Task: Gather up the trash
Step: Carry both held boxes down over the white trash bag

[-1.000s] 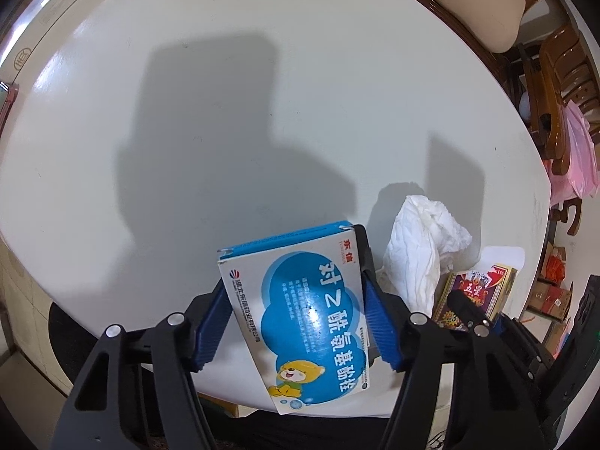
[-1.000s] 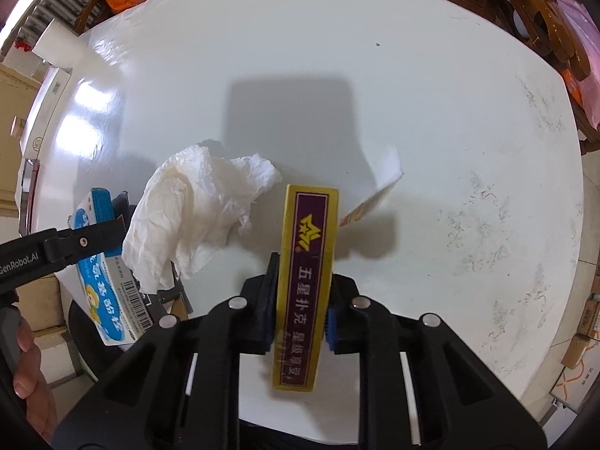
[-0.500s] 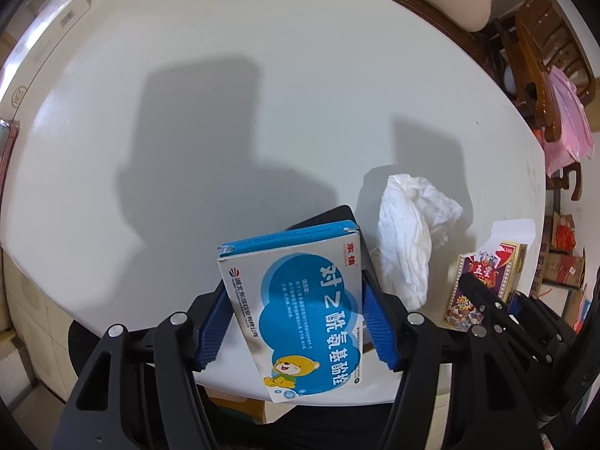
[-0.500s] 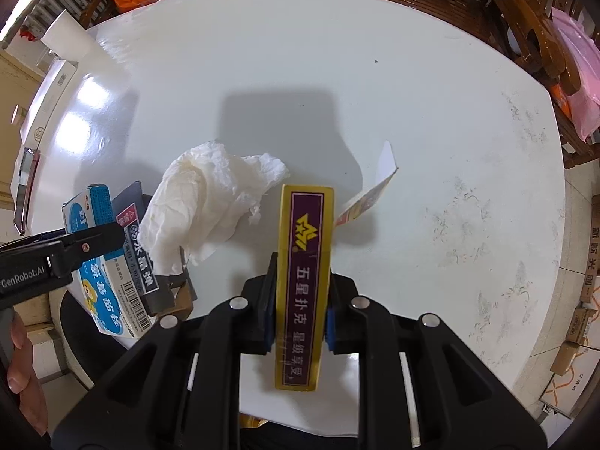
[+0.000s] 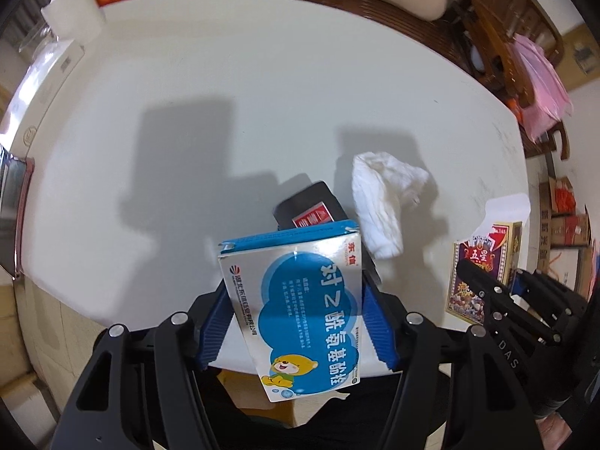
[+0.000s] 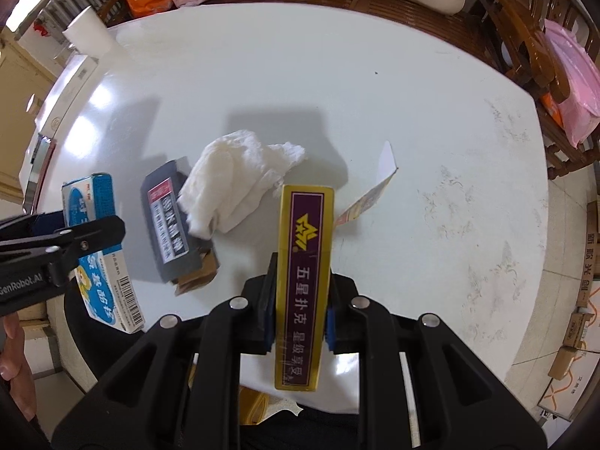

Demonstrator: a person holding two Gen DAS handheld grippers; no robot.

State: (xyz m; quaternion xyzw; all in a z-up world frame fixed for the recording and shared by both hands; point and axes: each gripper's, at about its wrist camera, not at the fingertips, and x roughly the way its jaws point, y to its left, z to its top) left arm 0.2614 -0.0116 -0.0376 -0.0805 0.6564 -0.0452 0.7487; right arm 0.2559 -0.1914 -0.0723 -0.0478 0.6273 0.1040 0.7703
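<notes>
Two boxes are pinched aloft at frame bottom, blue box [image 5: 300,322] in left gripper [image 5: 296,322], card box [image 6: 302,281] in right gripper [image 6: 298,322]; its open flap could snag the tissue [image 6: 240,183] at centre.

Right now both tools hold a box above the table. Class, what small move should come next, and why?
Probably carry both boxes off the table to a bin, which is not in view: the left tool grips the blue box, the right tool the gold card box, so neither can take the tissue.
</notes>
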